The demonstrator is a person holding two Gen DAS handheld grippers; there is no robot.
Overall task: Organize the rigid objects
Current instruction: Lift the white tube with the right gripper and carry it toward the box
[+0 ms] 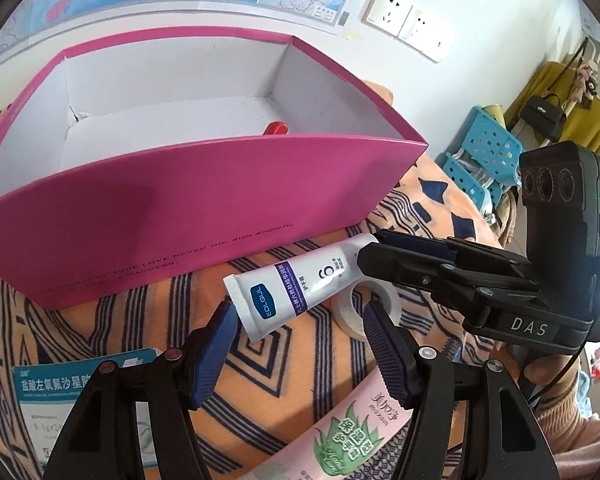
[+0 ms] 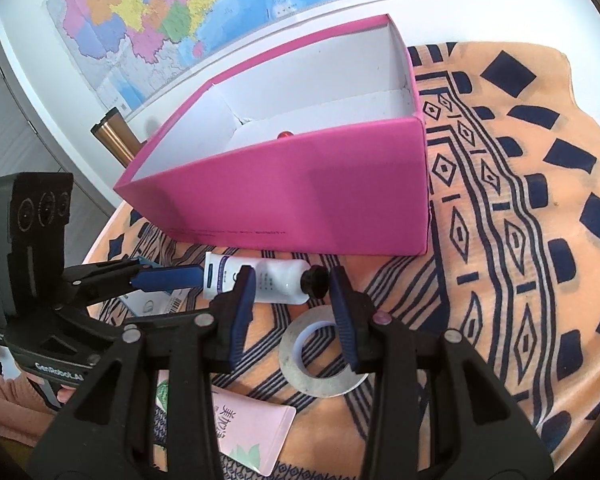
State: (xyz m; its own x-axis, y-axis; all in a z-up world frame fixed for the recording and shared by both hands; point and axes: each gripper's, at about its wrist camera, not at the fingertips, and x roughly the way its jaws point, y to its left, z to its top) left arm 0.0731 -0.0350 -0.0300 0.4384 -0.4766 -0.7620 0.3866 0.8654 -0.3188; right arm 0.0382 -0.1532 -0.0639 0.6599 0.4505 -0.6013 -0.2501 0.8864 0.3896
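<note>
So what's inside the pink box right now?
Inside the pink box, one small red object shows near the front wall, on the white floor. The front wall hides most of that object and the floor strip along it.

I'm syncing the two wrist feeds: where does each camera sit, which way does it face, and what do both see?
Left wrist: on the left gripper, facing down-forward at the pink box and white tube; its two fingers and the right gripper show.
Right wrist: on the right gripper, facing the same box and tube; its fingers and the left gripper show.
Shared: box, tube, tape roll, patterned cloth.
</note>
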